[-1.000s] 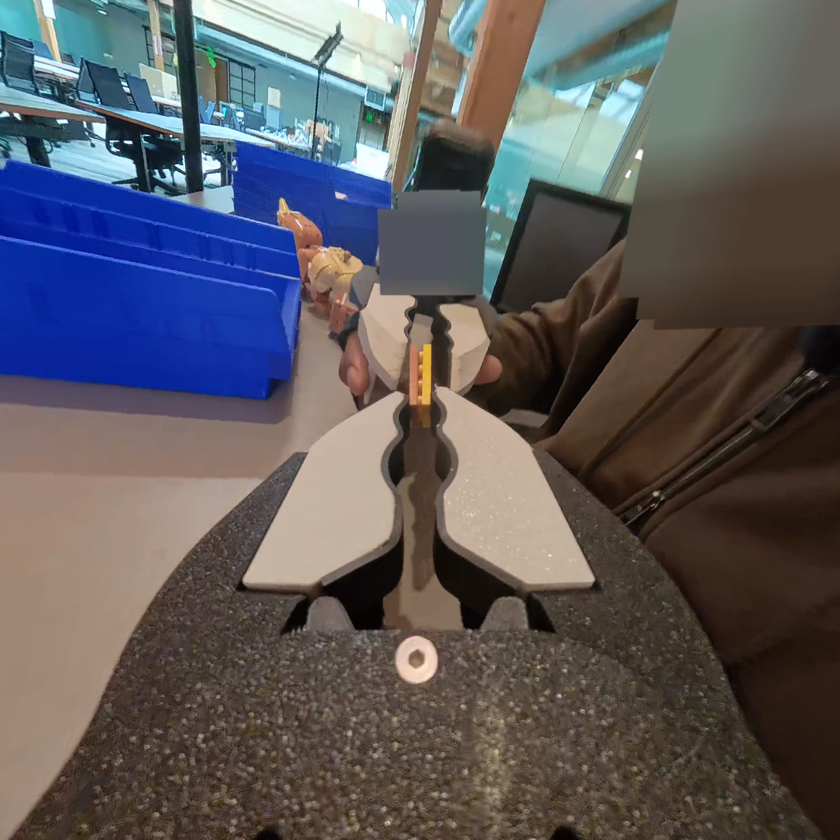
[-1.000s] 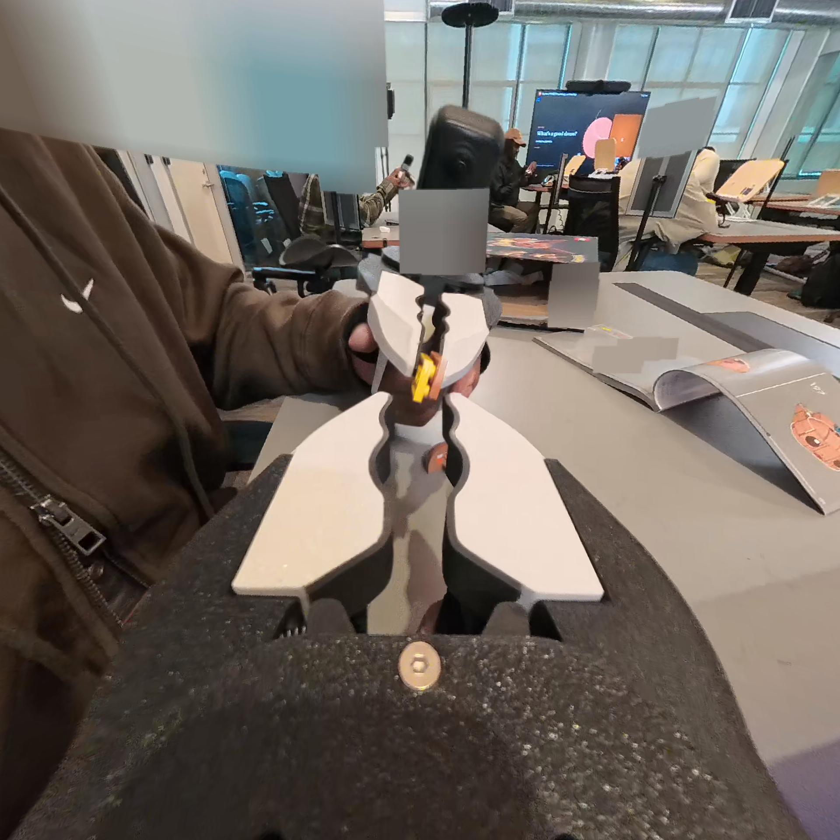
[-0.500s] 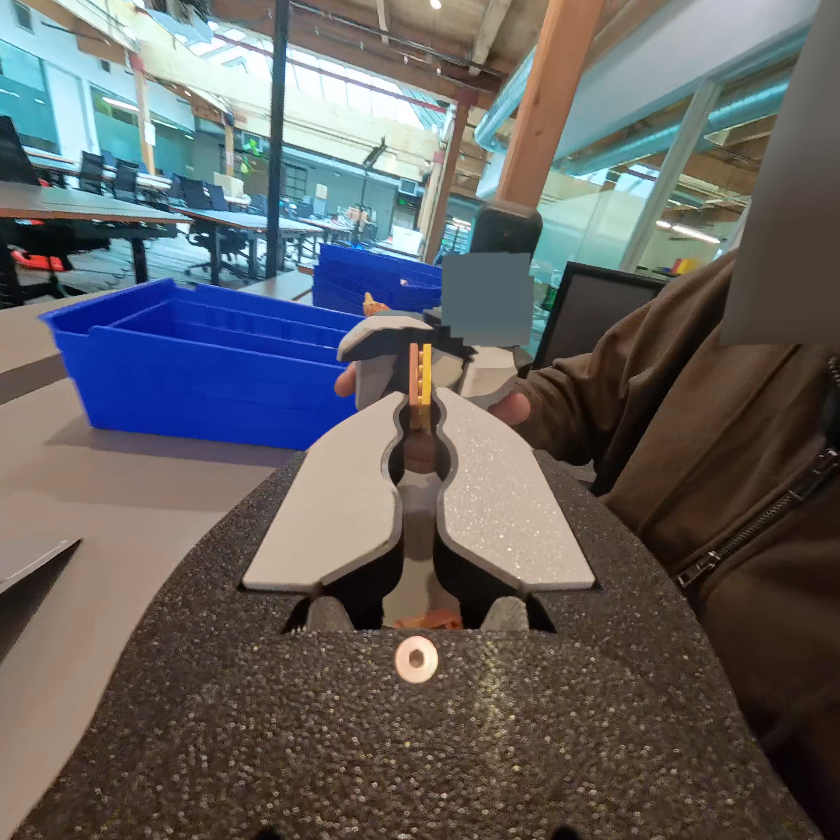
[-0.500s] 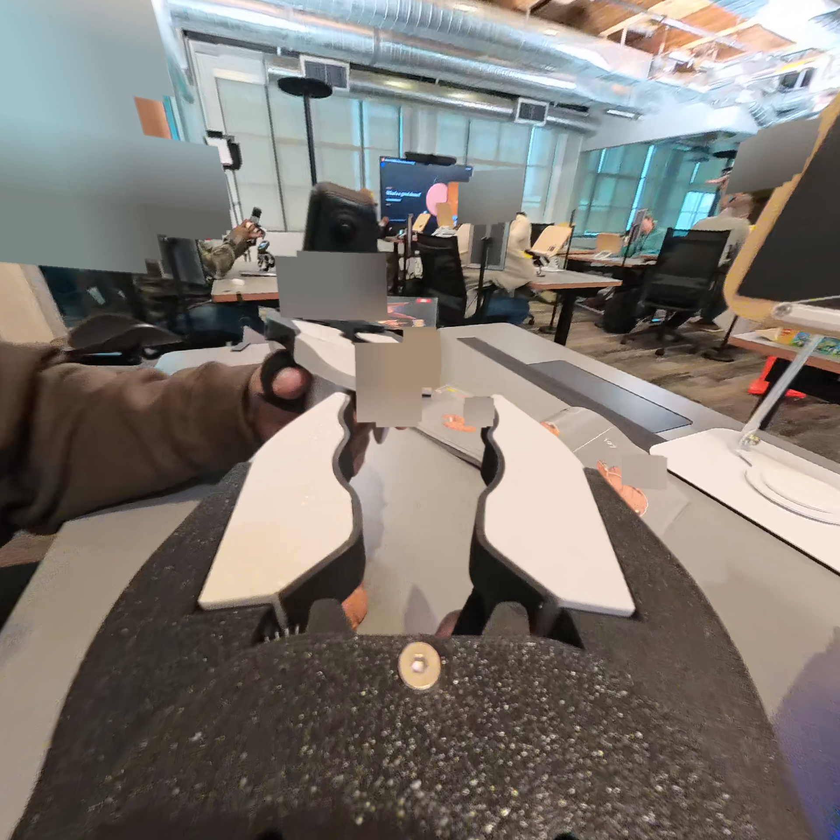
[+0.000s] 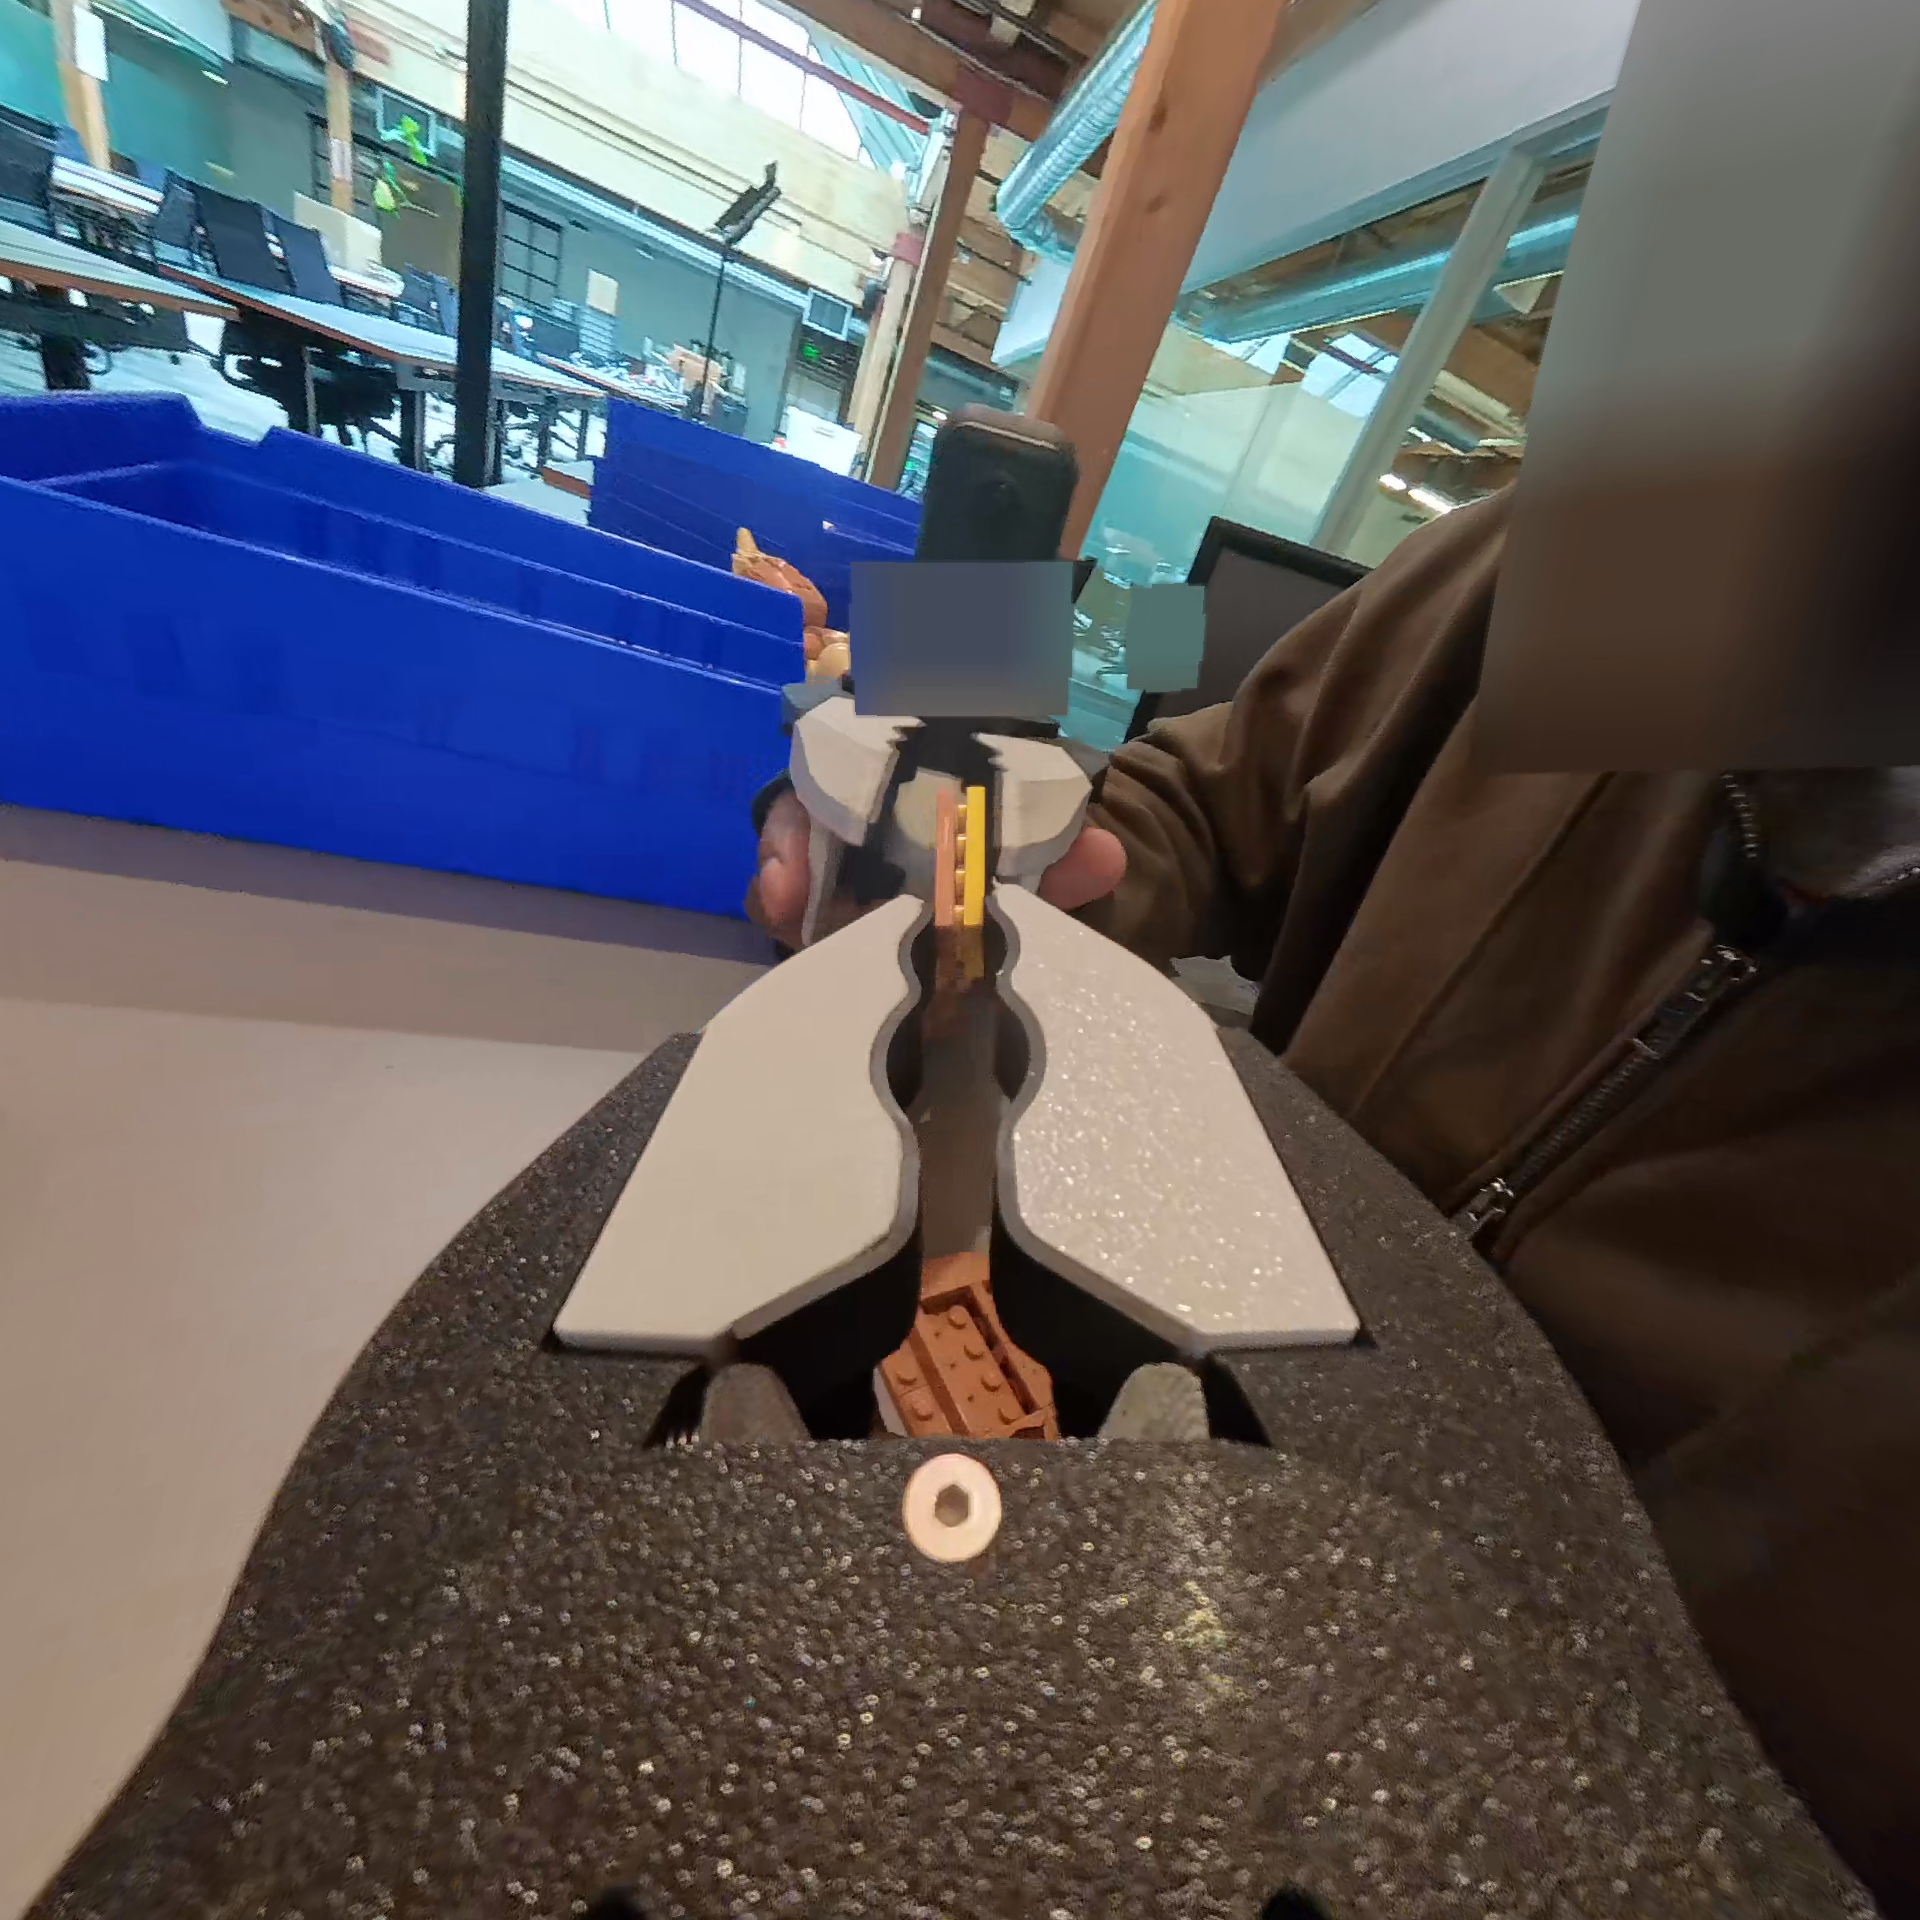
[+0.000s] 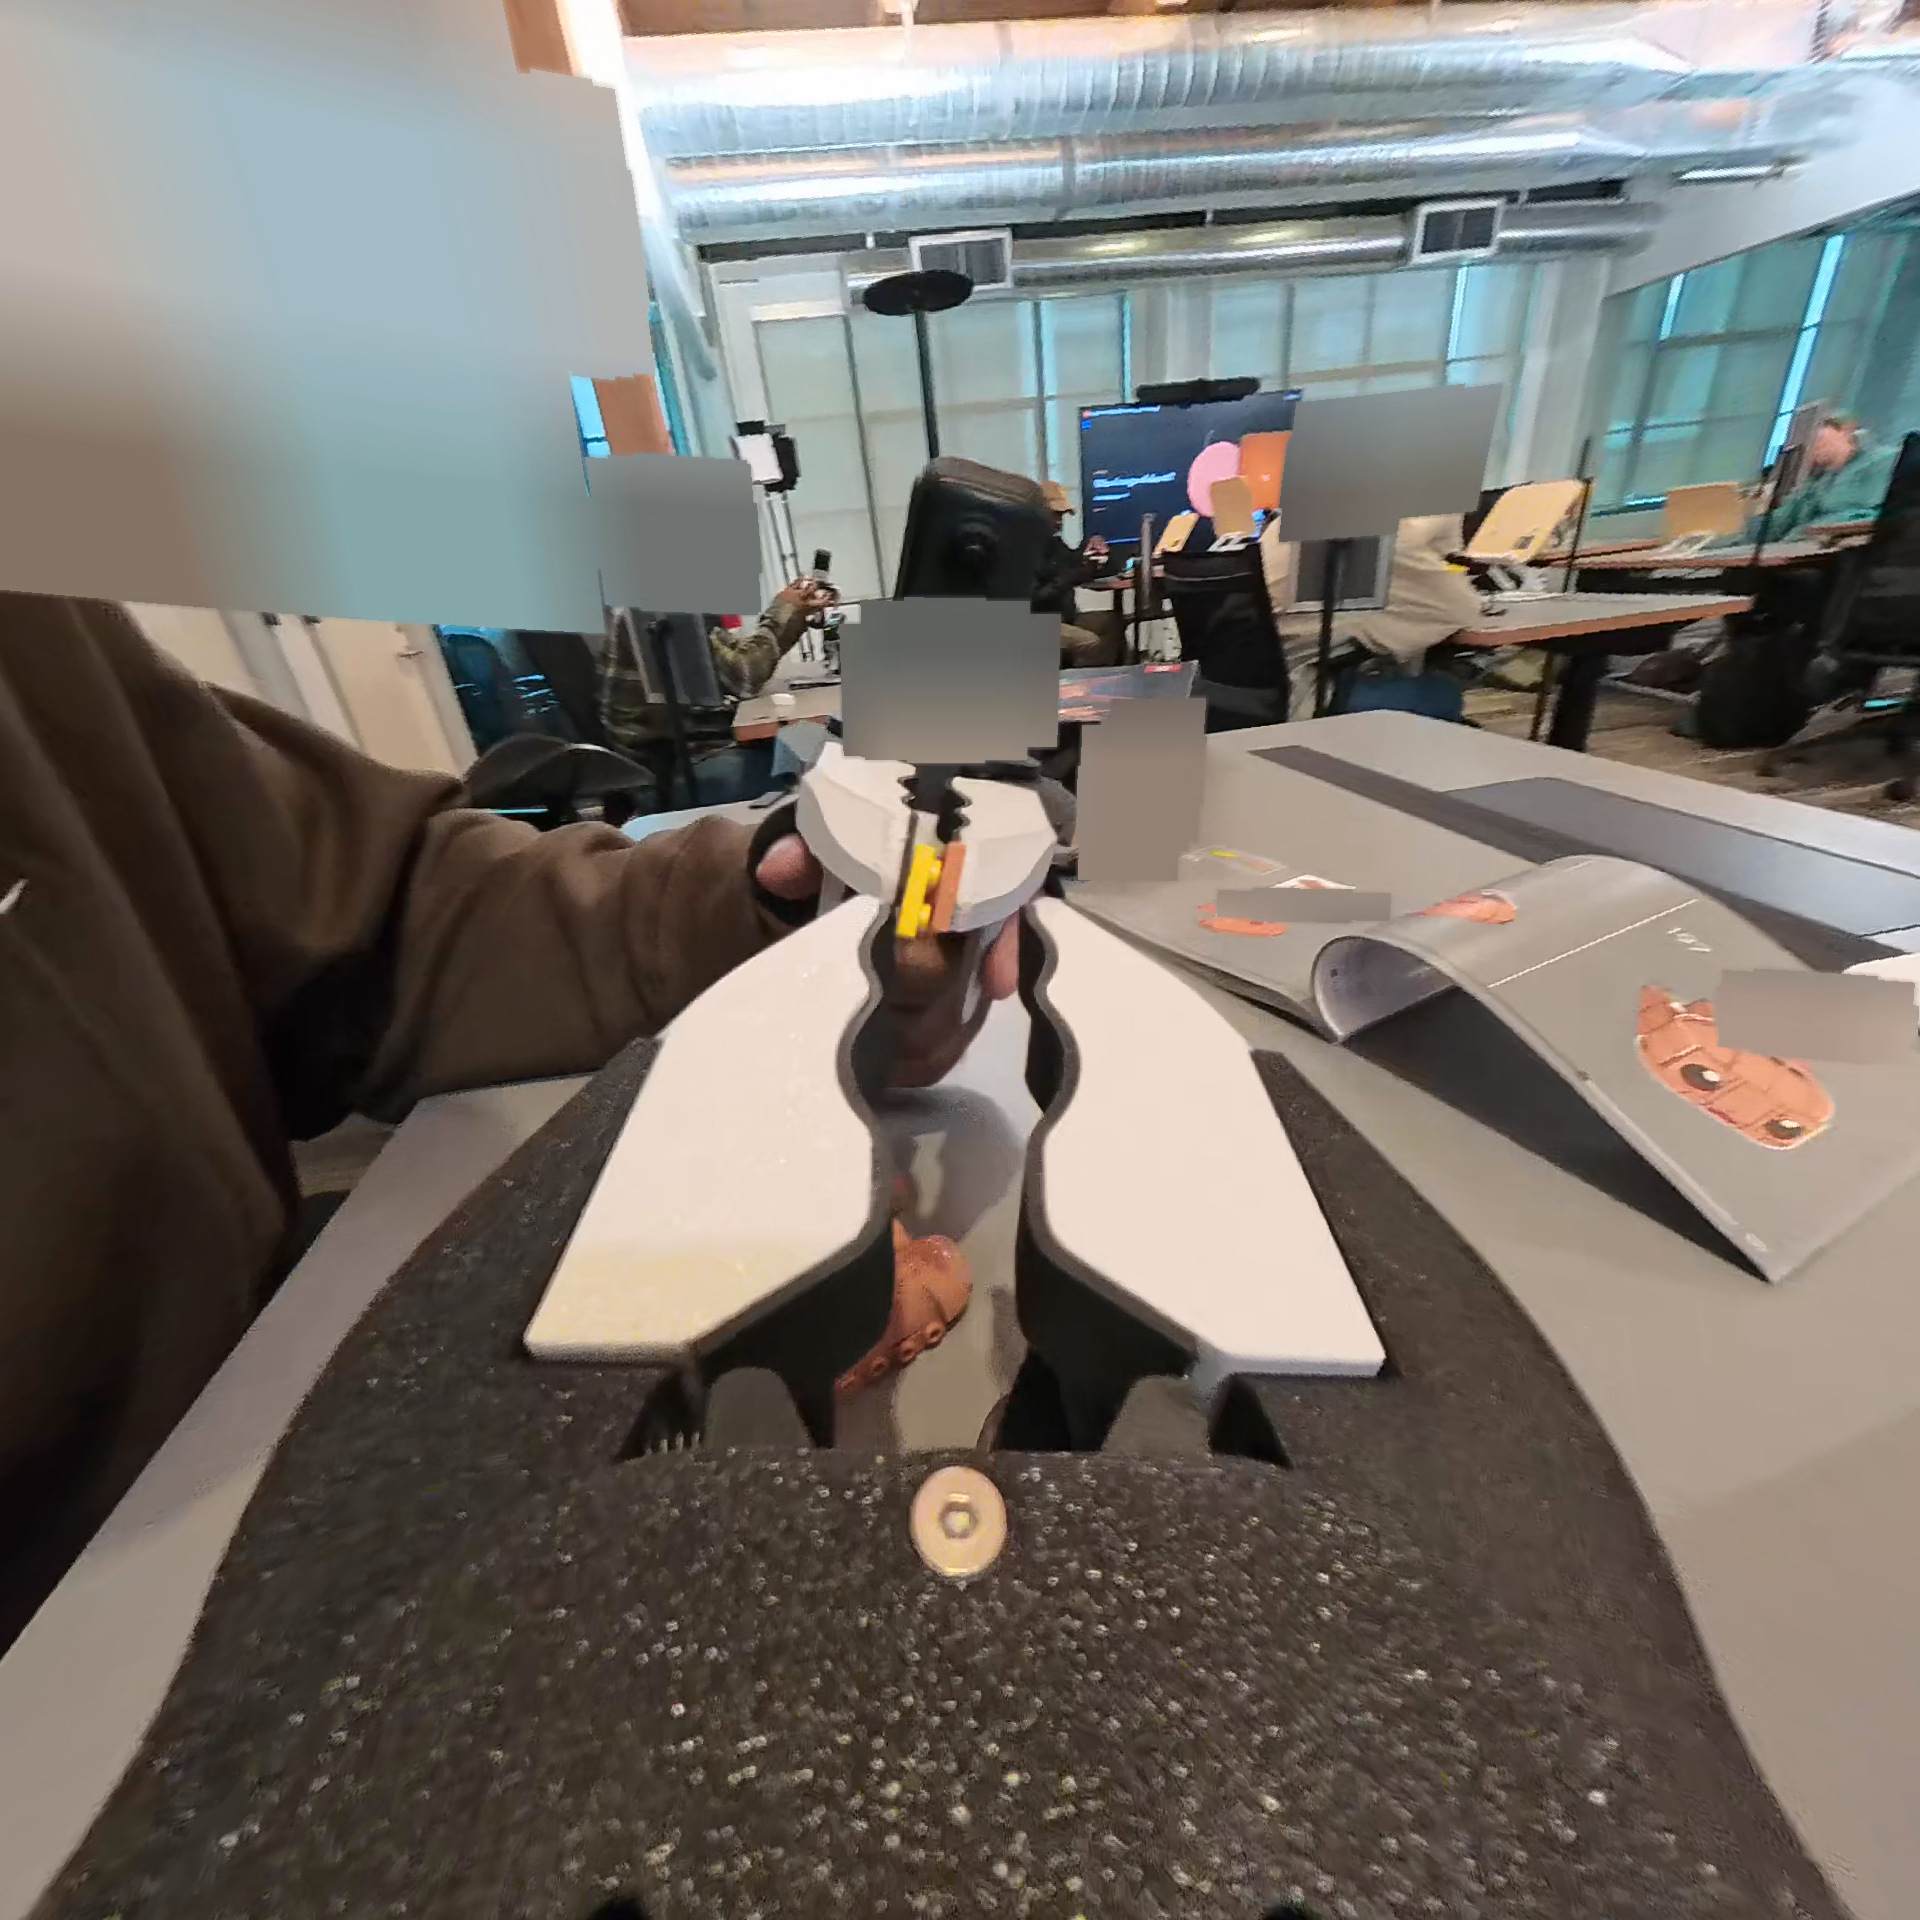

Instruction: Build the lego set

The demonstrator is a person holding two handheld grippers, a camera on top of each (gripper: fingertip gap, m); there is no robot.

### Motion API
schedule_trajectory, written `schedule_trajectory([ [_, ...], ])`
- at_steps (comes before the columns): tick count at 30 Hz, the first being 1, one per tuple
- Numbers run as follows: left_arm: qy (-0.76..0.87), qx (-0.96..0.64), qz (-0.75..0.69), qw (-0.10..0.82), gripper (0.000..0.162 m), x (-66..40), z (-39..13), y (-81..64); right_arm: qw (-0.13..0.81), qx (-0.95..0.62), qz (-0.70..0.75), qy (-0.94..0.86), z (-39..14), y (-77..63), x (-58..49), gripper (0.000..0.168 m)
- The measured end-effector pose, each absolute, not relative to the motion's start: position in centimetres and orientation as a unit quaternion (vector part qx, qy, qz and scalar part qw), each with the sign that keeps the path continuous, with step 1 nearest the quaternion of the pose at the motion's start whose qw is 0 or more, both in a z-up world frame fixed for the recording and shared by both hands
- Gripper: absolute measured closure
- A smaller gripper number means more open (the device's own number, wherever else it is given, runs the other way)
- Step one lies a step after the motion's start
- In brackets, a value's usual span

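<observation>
My left gripper is shut on a small stack of a yellow plate and an orange plate, held edge-up in the air. It also shows in the right wrist view, with the plates sticking out of its tips. My right gripper faces it, open and empty, with its tips on either side of the plates. In the left wrist view the right gripper sits just behind the plates. A brown lego build lies on the table below, and shows in the right wrist view too.
Blue bins stand at the left on the grey table, with a tan and brown lego model behind them. An open instruction booklet lies to the right. The person's brown jacket is close by. Less than 4 cm separates the two grippers' tips.
The right gripper, swung away to the right and wide open half a second ago, has come back to face the left gripper with a narrower gap. The left gripper still holds the plates.
</observation>
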State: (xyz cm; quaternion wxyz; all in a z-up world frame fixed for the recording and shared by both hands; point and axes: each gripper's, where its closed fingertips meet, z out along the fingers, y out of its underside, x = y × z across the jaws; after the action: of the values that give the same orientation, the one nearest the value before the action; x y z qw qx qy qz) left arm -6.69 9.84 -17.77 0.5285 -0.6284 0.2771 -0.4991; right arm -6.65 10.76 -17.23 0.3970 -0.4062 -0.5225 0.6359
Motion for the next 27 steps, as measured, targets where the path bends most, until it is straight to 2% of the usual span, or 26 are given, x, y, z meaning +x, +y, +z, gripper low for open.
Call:
schedule_trajectory([
  [6,0.276,-0.632,-0.515,0.510,0.154,-6.10,-18.08,9.65,0.390,-0.395,0.638,-0.533,-17.39,9.98,-6.51,0.158],
  [27,0.290,-0.646,-0.454,0.541,0.153,-5.67,-18.21,10.09,0.392,-0.413,0.641,-0.515,-17.33,10.67,-6.46,0.159],
])
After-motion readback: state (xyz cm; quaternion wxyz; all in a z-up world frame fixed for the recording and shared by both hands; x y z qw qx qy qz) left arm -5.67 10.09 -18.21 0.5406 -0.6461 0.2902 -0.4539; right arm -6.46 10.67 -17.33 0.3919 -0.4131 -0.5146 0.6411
